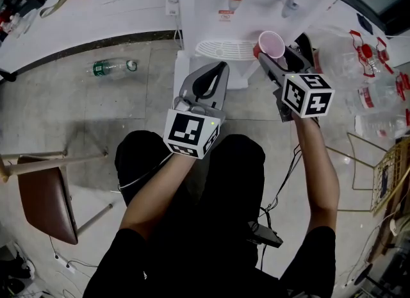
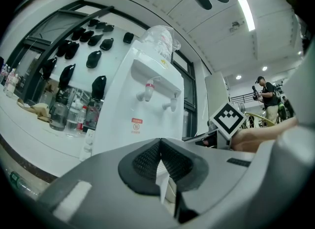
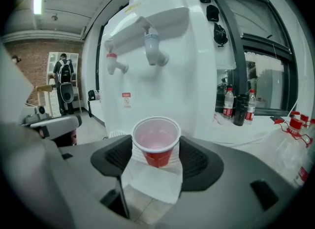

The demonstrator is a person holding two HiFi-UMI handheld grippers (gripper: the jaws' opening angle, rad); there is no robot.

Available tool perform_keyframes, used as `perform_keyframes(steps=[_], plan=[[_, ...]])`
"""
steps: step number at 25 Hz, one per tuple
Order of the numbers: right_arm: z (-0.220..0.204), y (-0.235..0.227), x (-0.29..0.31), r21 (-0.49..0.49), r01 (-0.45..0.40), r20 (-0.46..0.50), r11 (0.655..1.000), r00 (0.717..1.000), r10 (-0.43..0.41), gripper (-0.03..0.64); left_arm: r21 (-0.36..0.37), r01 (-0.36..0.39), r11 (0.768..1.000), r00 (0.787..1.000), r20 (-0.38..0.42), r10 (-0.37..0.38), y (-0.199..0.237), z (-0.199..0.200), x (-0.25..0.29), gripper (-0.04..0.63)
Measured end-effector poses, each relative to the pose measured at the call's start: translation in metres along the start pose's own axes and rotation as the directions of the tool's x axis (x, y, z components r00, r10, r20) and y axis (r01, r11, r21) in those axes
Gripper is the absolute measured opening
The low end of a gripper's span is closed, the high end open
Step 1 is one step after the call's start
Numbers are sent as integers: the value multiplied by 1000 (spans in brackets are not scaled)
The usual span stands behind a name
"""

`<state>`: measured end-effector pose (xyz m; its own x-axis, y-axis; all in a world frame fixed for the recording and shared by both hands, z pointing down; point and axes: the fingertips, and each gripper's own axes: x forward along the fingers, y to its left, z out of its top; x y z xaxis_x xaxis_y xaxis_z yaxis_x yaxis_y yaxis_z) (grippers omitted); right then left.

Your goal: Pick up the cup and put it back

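Here the right gripper (image 1: 277,56) gripped the red cup (image 1: 271,44) upright between its jaws, pads on the wall below the rim. It was held in the air before the water dispenser (image 3: 162,75), just beside the right edge of its drip tray (image 1: 225,49), while the left gripper (image 1: 214,75) hung closed and empty. The cup looked light, thin and easily crushed, so a gentle squeeze low on the stiffer body probably suited it best.

The black-clad person's grey left tool (image 1: 221,67) and right tool (image 1: 280,52) bear black-and-white marker cubes (image 1: 191,134) (image 1: 307,94).
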<state>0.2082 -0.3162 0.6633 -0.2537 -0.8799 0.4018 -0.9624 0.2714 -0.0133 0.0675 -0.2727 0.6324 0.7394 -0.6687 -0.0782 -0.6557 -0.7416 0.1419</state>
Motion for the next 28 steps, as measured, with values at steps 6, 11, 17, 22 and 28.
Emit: perform_keyframes(steps=[6,11,17,22,28], plan=[[4,-2,8,16,-1,11,1000,1000,1,285,-4,5,1000,1000,-4,-5,-1,-1,2,8],[6,-2,12,27,1,26,1000,1000,-2,284,1,5,1000,1000,-1,-5,-1,1,2,8],[7,-2,15,19,7,40,1000,999,-7,284,5,5,1000,1000,-7,-5,-1,-1,0,8],[8,-3,16,16,12,46,1000,999,-13,290,0,1,1000,1000,-3,-1,2,1,-1,8],[6,-7,16,17,10,51,1000,999,-10,307,-11,3,1000,1000,-12,-4,2,-2,0,8]])
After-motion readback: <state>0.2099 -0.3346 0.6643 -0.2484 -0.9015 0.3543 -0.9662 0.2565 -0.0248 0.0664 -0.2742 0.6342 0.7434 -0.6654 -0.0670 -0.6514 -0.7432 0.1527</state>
